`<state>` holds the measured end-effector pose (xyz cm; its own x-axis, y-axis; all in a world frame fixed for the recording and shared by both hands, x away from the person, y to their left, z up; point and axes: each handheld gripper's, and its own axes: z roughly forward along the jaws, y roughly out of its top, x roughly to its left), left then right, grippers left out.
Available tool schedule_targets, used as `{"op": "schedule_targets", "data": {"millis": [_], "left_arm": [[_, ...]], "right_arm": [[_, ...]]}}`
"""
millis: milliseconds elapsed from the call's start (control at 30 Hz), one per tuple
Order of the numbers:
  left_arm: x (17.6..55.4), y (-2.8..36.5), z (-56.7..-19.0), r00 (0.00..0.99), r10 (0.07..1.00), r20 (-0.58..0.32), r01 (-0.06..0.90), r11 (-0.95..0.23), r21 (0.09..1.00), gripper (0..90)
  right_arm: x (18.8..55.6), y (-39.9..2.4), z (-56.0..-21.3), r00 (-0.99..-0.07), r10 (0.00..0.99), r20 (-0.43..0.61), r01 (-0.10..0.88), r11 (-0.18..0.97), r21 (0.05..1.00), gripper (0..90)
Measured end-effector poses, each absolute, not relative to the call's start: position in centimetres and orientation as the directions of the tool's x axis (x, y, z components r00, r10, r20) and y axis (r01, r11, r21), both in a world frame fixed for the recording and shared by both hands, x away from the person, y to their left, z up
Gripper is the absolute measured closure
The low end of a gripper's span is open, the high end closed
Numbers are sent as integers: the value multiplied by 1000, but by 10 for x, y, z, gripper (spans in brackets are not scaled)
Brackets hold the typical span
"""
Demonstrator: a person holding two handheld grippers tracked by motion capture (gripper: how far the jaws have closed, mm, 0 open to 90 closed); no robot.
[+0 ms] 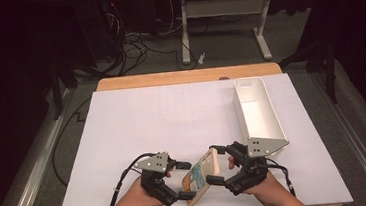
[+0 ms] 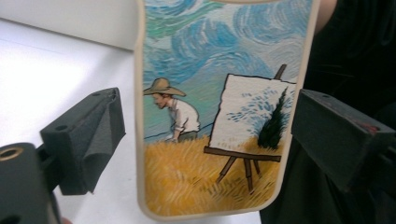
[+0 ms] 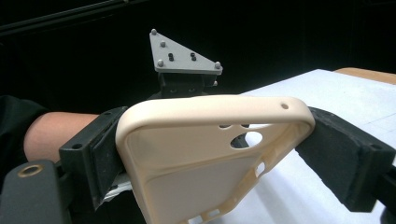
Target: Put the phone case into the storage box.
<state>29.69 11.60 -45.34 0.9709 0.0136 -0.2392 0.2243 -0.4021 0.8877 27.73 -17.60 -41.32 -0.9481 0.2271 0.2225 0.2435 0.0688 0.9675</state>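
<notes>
A phone case is held up off the white surface near its front edge, between the left tool and the right tool. In the right gripper view the case's cream inner shell, with its camera cut-outs, sits wedged between that tool's two padded jaws, which press on its long edges — so the right tool is closed on the phone case and seems to carry it. In the left gripper view the printed back faces the camera, a painter in a straw hat beside an easel in a yellow field; the left tool's jaws stand either side of the case with a clear gap on one side, so it looks open, bracketing the case rather than clamping it. Held like this, printed side to one hand and hollow side to the other, the case is probably being passed across or steadied — perhaps before going into the white bin standing further back on the right. The case's lower end is cut off in both gripper views, and whether the far left jaw touches the rim is hard to tell.
</notes>
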Motion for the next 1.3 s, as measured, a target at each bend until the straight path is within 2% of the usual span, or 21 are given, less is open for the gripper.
{"op": "schedule_targets", "data": {"millis": [400,733,800,900,1300], "left_arm": [[301,128,-453,971,147,-189,233,-393,890,94],[301,154,-451,935,337,-113,256,-416,873,79],[299,159,-451,921,375,-101,264,-413,872,24],[296,167,-450,904,420,-77,264,-409,874,23],[292,202,-456,826,556,-88,321,-338,885,1]], "right_arm": [[278,-181,-410,-946,247,211,231,57,971,124],[276,-183,-407,-944,271,188,214,71,974,125],[276,-185,-407,-944,275,182,209,73,975,125],[276,-185,-406,-943,281,177,206,76,976,125],[275,-190,-403,-938,310,157,189,76,979,125]]}}
